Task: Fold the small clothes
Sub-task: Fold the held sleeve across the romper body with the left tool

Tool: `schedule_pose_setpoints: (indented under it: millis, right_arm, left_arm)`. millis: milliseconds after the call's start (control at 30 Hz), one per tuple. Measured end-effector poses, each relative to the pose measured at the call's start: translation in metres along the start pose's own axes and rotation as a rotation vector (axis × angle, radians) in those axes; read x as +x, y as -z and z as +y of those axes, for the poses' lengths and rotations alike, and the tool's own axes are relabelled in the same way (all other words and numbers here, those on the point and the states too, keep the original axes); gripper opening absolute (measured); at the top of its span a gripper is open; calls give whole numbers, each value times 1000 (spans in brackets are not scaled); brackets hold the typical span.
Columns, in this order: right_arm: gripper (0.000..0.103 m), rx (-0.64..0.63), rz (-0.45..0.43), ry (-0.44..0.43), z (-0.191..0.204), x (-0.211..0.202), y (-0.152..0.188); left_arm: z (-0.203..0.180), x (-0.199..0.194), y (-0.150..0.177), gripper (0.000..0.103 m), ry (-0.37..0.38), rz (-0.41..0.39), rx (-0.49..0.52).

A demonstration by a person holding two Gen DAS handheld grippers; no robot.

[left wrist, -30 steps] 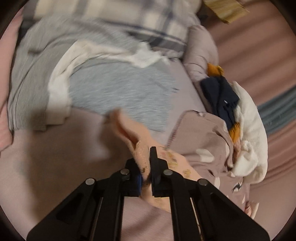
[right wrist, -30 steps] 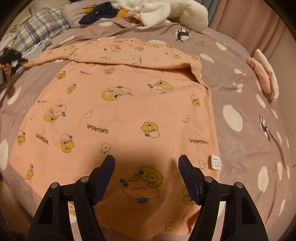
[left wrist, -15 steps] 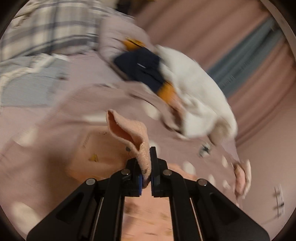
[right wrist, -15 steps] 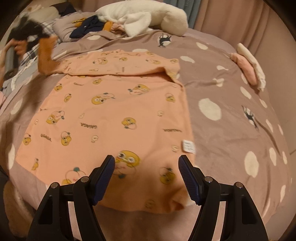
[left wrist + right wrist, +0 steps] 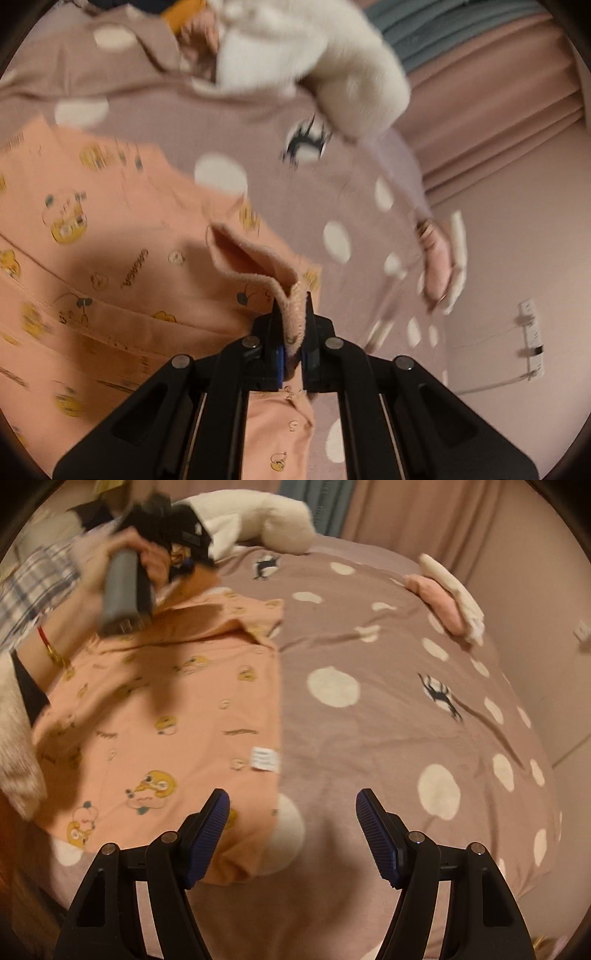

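Peach cartoon-print top (image 5: 162, 709), flat, sleeve lifted

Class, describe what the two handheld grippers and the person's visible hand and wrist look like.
Both the left gripper and right gripper have matte black angular frames with silver pivot screws and ribbed blue finger pads. The left hand grips a grey cylindrical handle; its wrist shows a red cord, a gold bracelet and a dark cuff.

The small garment (image 5: 177, 701) is peach-orange, printed with yellow cartoon faces and dark lettering, with a white label at its edge. The bed cover (image 5: 388, 709) is dusty mauve with cream dots and black figures, possibly cats. A plush toy (image 5: 332, 62) is cream-white. The gripper pads (image 5: 207, 834) are dark blue.
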State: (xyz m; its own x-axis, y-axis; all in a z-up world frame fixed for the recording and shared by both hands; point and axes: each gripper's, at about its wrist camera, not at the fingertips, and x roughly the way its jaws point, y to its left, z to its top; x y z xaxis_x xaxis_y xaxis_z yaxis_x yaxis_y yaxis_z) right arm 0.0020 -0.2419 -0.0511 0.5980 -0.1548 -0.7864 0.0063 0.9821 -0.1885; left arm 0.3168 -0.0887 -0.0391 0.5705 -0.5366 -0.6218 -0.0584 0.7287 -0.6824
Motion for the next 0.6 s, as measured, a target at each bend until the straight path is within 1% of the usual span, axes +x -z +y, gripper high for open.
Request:
schedule_pose_setpoints:
  millis: [67, 100, 167, 200, 233, 267, 300, 333, 367, 400, 433, 467, 500, 533, 567, 600]
  right_arm:
    - [71, 22, -4, -13, -8, 0, 2]
    - [71, 33, -1, -18, -10, 1, 3]
    - [71, 44, -1, -25, -12, 2, 4]
    - [71, 45, 0, -28, -12, 2, 5]
    - [71, 44, 1, -31, -12, 2, 6]
    - [71, 42, 1, -32, -12, 2, 7]
    - [71, 41, 0, -32, -11, 1, 7]
    - [71, 40, -1, -34, -11, -1, 9]
    - [71, 38, -4, -41, -10, -3, 10]
    - [71, 35, -6, -47, -10, -5, 12]
    - [71, 34, -11, -53, -10, -8, 14]
    - [71, 36, -12, -53, -11, -10, 15]
    - [71, 41, -13, -53, -11, -11, 16]
    - [71, 48, -14, -57, -12, -12, 17]
    - [71, 55, -15, -63, -13, -13, 18]
    - [71, 62, -17, -71, -13, -15, 19]
  left_arm:
    - [-1, 13, 10, 4, -33, 31, 24]
    - [-1, 19, 13, 4, -35, 47, 31]
    - [-3, 22, 16, 4, -18, 65, 42]
    - [-6, 24, 17, 6, -1, 72, 42]
    - [-8, 26, 19, 10, 15, 80, 37]
    - [-10, 26, 20, 20, 30, 93, 41]
    - [-14, 24, 22, 27, 53, 107, 58]
    - [-18, 19, 27, 29, 73, 115, 82]
    - [-24, 17, 32, 37, 83, 121, 115]
    - [-29, 14, 36, 50, 100, 130, 131]
    - [-32, 11, 40, 58, 134, 148, 138]
    - [-35, 7, 44, 70, 179, 172, 149]
    - [-39, 1, 48, 80, 219, 195, 168]
    - [-42, -8, 51, 83, 235, 206, 196]
    - [-44, -17, 52, 87, 232, 204, 219]
    - [-47, -32, 54, 87, 215, 180, 260]
